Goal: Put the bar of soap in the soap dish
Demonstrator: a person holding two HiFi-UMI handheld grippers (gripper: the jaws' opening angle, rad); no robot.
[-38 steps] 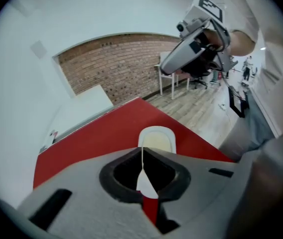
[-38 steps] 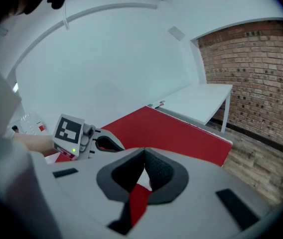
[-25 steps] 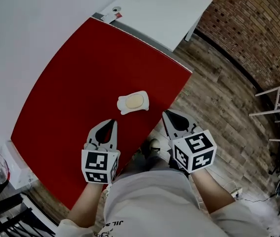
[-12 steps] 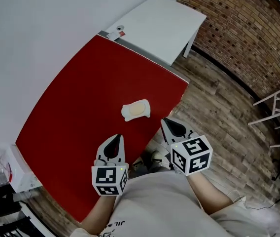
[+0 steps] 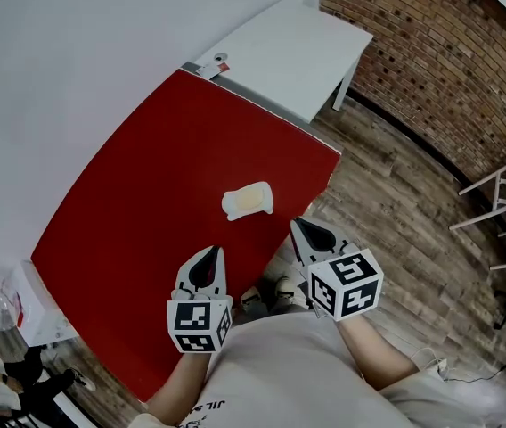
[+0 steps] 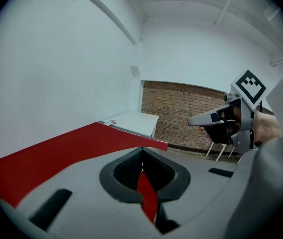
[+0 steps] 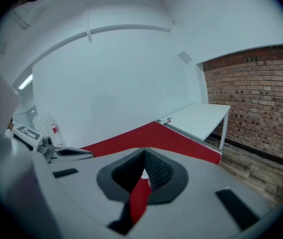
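A red counter [image 5: 137, 212] meets a white wall [image 5: 66, 69], with a brick wall [image 5: 431, 61] and wooden floor [image 5: 404, 212] alongside. On it sits one soap dish [image 5: 233, 207] holding what looks like one bar of soap [image 5: 249, 199]. The left claw [image 5: 212, 251] and right claw [image 5: 296, 224], two in all, hang near it, both closed and empty.

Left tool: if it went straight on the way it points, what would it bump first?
Probably the red table: the left tool aims down at it. The soap dish sits slightly right of that line, though depth is unclear.
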